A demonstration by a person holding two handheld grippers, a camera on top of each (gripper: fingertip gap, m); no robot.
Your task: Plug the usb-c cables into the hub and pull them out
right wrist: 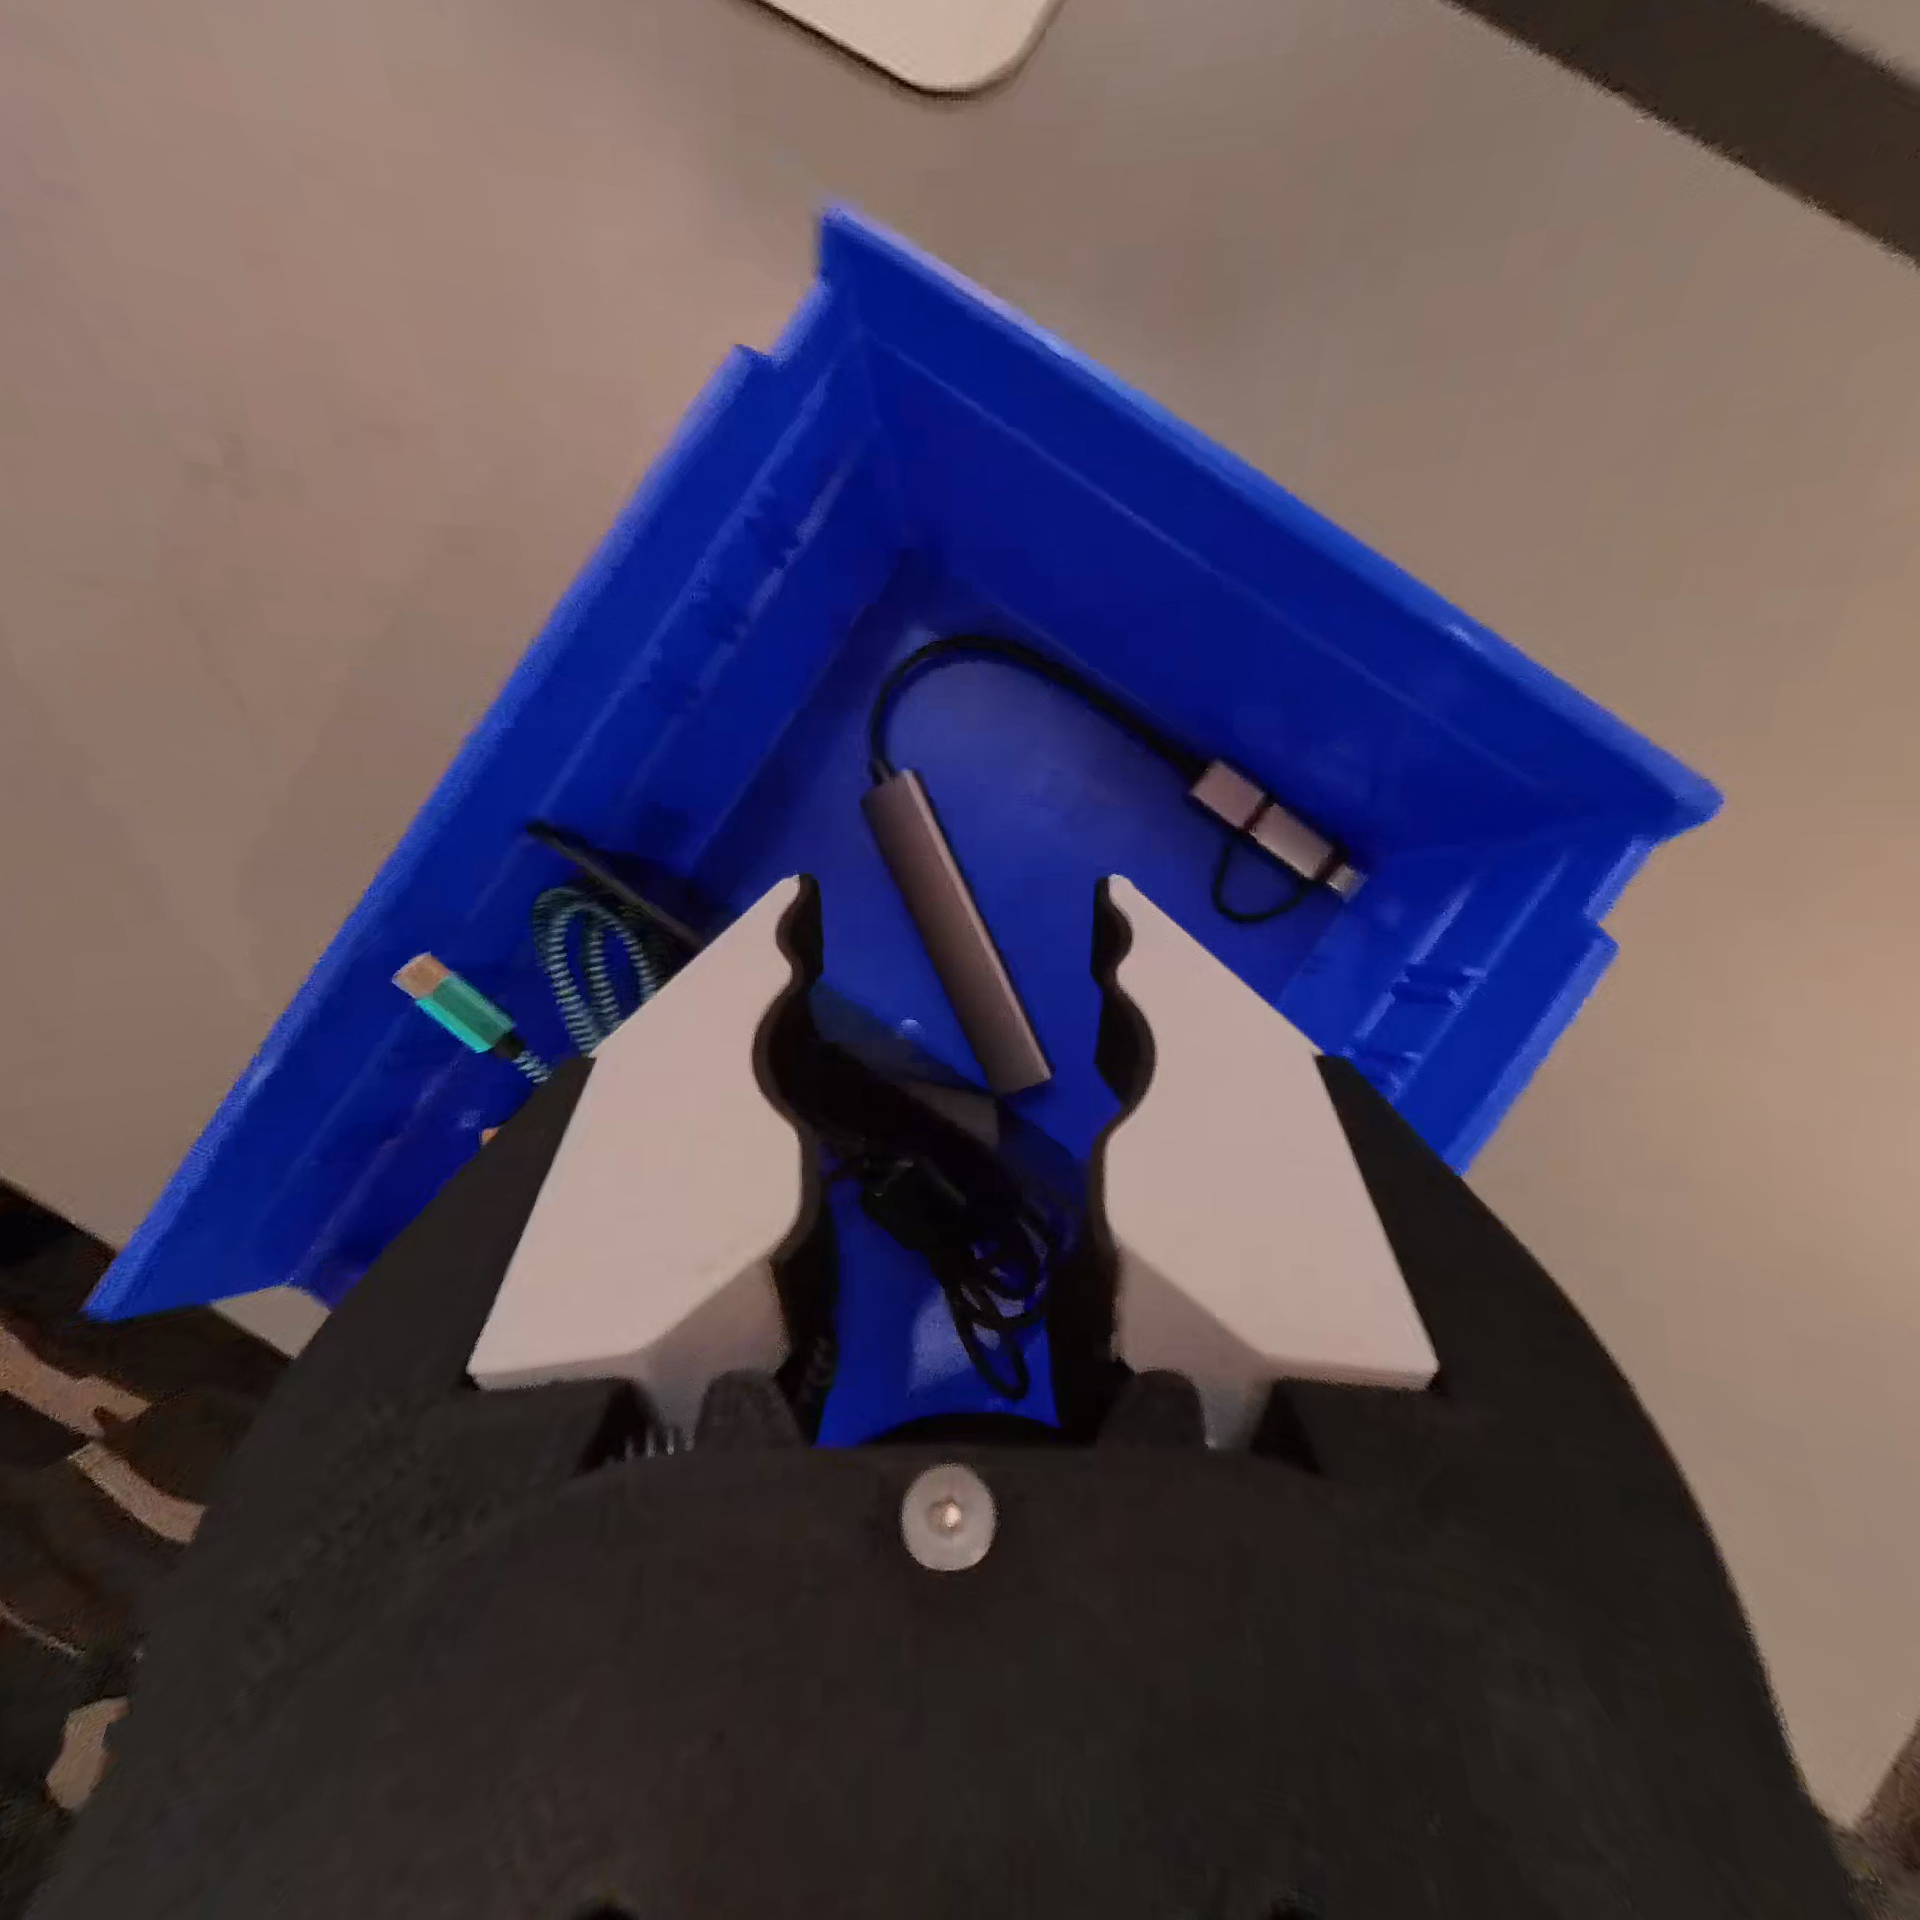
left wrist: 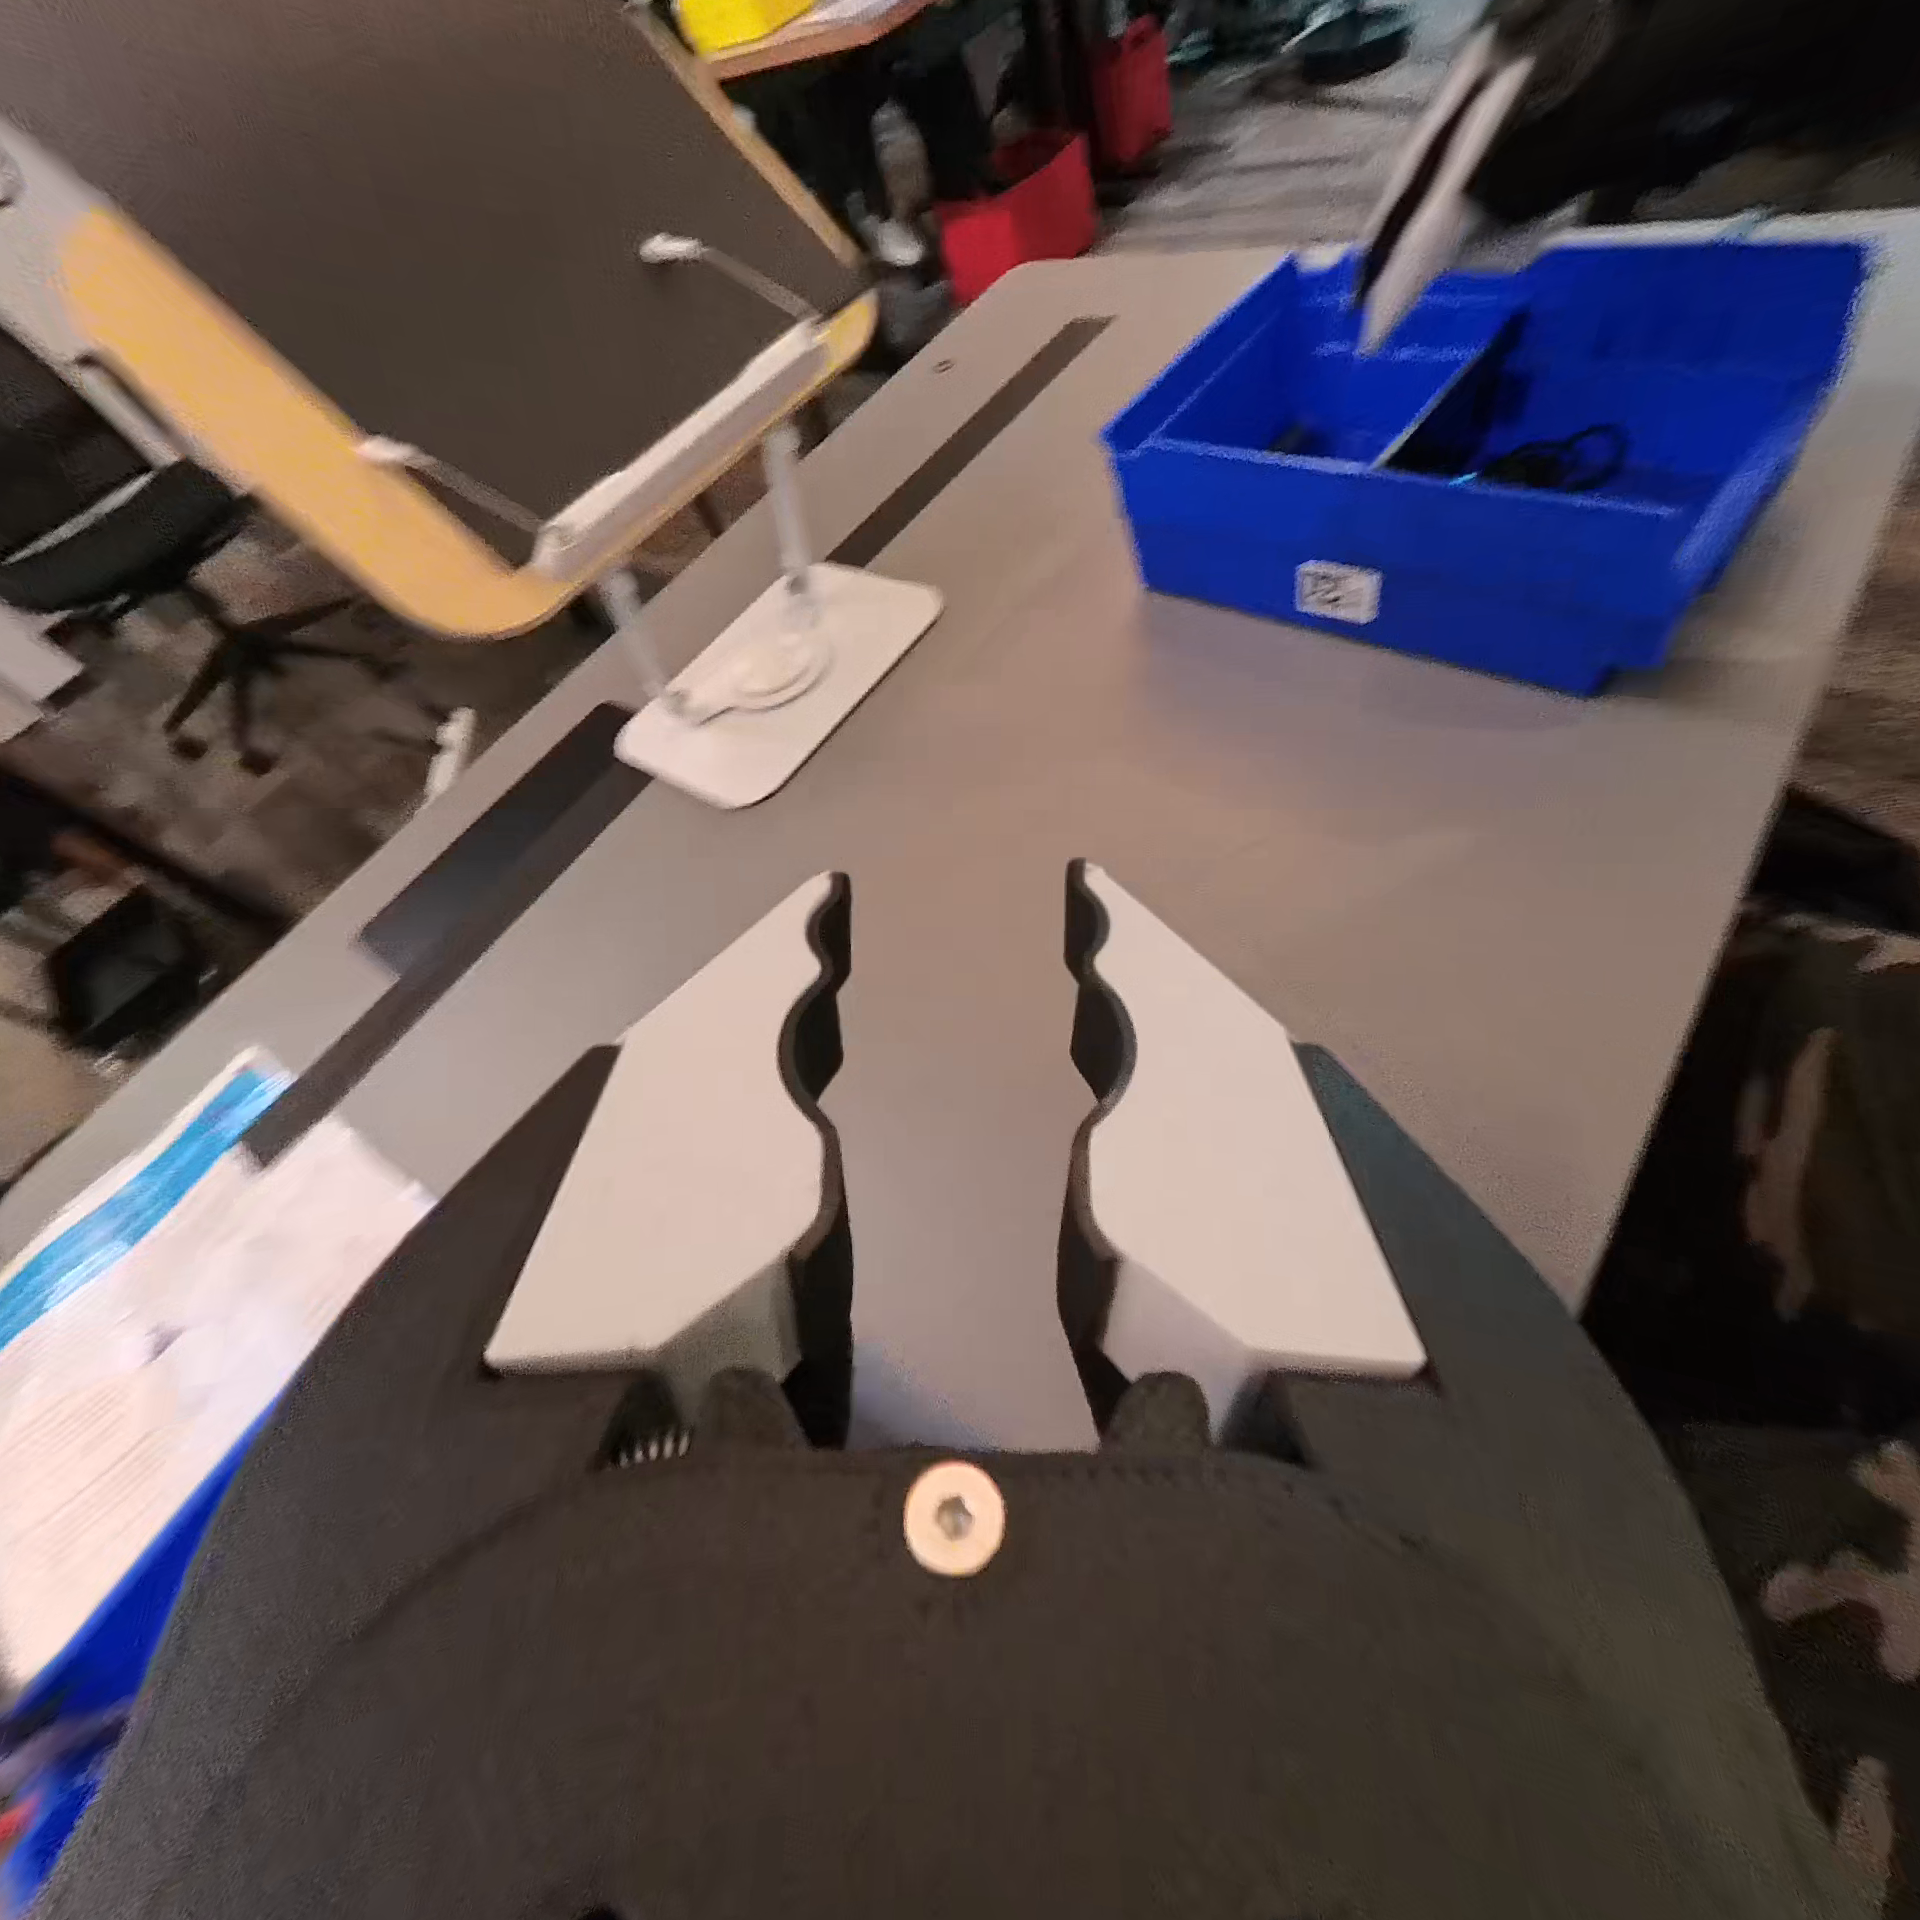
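A blue divided bin point(right wrist: 1195, 582) stands on the grey table; it also shows in the left wrist view point(left wrist: 1434, 551) at the far right. In it lies a slim grey USB hub point(right wrist: 951, 930) with a black lead ending in silver plugs point(right wrist: 1273, 821). A coiled black cable point(right wrist: 935, 1184) lies beside the hub. A teal braided cable point(right wrist: 587, 966) with a green plug point(right wrist: 457, 1008) sits in the neighbouring compartment. My right gripper point(right wrist: 956, 883) is open, hovering above the bin over the hub; its blurred fingers point(left wrist: 1423, 208) also show in the left wrist view. My left gripper point(left wrist: 958, 873) is open and empty over bare table.
A white desk lamp stands on a flat base point(left wrist: 779, 675) at the table's back edge; a corner of the base point(right wrist: 914, 42) shows in the right wrist view. Papers point(left wrist: 156, 1299) lie at the near left. The table edge point(left wrist: 1704, 935) drops to patterned carpet on the right. Left tips to right tips: about 45 cm. About 9 cm separates my right fingertips from the slim grey USB hub point(right wrist: 951, 930).
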